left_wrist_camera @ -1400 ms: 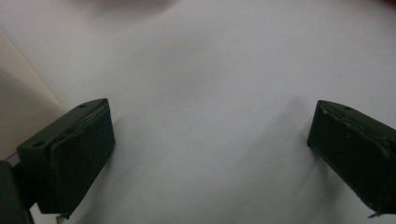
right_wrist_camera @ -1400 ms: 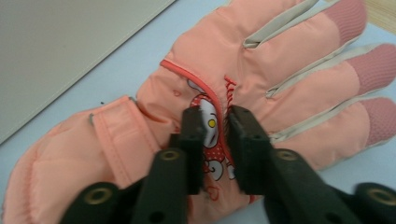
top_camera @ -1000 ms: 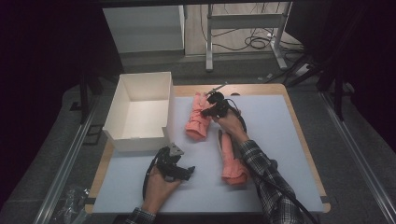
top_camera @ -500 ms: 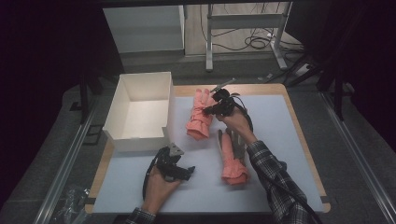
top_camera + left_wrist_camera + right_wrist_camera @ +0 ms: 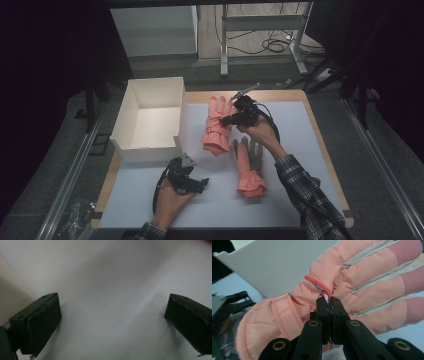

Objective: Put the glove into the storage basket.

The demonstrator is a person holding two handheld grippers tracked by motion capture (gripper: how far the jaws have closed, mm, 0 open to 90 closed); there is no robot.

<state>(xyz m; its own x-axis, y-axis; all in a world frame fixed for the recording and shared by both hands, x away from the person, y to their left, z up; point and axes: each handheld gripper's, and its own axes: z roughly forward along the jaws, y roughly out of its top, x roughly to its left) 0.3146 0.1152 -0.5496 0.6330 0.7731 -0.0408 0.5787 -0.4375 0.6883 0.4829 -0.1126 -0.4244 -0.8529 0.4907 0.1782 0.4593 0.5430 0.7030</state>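
On the white tabletop (image 5: 300, 145), my right fingers (image 5: 328, 302) gripped one pink glove (image 5: 217, 125); left fingers (image 5: 112, 322) open, box (image 5: 131, 112) empty, second glove (image 5: 248, 167) waiting.

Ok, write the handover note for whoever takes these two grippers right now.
Right gripper: shut on the back of the padded pink winter glove, lifting it beside the open white cardboard box.
Left gripper: open, holding nothing, low over the white table mat.
Second pink glove with grey palm: lying on the mat.
Done: first glove gripped.
Left: probably both gloves into the box.
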